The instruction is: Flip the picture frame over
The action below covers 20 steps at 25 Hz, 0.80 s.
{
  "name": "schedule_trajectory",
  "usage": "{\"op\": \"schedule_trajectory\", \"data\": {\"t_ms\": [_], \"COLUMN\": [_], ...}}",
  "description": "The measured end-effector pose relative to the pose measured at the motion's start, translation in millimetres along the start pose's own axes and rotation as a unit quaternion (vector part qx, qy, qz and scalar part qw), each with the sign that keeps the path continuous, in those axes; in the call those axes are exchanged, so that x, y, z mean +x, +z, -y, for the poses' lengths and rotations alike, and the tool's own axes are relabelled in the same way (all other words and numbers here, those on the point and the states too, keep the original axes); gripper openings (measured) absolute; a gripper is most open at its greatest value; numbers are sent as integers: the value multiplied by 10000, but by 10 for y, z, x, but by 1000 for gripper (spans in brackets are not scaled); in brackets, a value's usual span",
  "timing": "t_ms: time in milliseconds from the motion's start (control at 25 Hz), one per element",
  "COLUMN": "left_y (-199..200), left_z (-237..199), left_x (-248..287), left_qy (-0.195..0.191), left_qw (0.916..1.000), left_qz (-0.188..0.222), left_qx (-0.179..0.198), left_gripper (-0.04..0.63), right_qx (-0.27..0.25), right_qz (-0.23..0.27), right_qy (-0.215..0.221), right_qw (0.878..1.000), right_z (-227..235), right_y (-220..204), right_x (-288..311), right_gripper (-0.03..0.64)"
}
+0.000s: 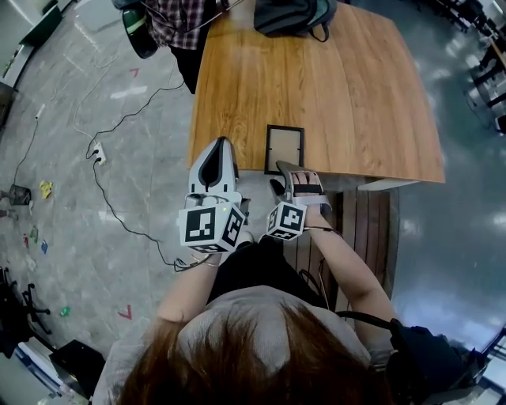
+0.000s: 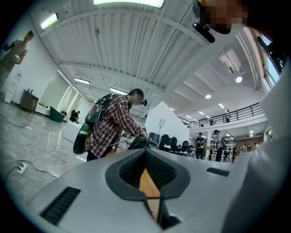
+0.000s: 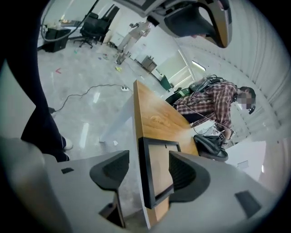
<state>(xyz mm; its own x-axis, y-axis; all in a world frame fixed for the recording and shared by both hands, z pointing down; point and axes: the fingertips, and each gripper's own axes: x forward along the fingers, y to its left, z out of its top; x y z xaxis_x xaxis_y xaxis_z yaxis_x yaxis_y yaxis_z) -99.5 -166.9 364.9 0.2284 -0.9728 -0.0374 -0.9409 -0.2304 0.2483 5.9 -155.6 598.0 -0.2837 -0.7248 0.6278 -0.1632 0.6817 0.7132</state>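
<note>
R claw (image 3: 145, 167) is wide open, nothing gripped. It points down at a slant over the near edge of the table (image 3: 154, 116), held by the person's hand just off that edge. L claw (image 2: 146, 157) is pinched together and empty, roughly level, off the table's near L corner, w/ only a sliver of wood showing thru the gap.

Step in hand, I'd say: getting a hold on the frame (image 3: 159, 154) before turning it. It lies flat and low, so a top-down pinch won't bite. Better to hook one pad under the near rail, or slide it a bit past the edge, then close and roll the wrist. Keep the squeeze on the black rail, not the pane. Go slow, since a nudge could push it off the edge.

Frame vs claw: in the R gripper view the near L rail sits btw the pads w/o touching either. One pad hangs off the table over the floor; the other is over the frame's panel. From the head view the frame (image 1: 284, 149) is just ahead of the R claw (image 1: 286, 176), close to the near edge, square to it. Which face is up I can't tell.

Further back the tabletop is bare, then a dark bag (image 1: 292, 16) at the far end and a person in a plaid shirt (image 1: 178, 24) beside it.
</note>
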Motion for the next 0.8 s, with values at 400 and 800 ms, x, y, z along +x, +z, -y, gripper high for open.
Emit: {"op": "schedule_trajectory", "data": {"t_ms": [400,800], "left_y": [-78,-111], "left_z": [-100,-95], "left_x": [-55,-37], "left_qy": [67,-13], "left_qw": [9999,9998], "left_qz": [-120,-158], "left_qx": [38,92], "left_gripper": [8,8], "right_qx": [-931,-893], "right_qz": [-493,-249], "right_qy": [-624,-797], "right_qw": [9925,9925], "right_z": [-3,18], "right_y": [-131,-124], "right_x": [345,365], "right_gripper": [258,215]}}
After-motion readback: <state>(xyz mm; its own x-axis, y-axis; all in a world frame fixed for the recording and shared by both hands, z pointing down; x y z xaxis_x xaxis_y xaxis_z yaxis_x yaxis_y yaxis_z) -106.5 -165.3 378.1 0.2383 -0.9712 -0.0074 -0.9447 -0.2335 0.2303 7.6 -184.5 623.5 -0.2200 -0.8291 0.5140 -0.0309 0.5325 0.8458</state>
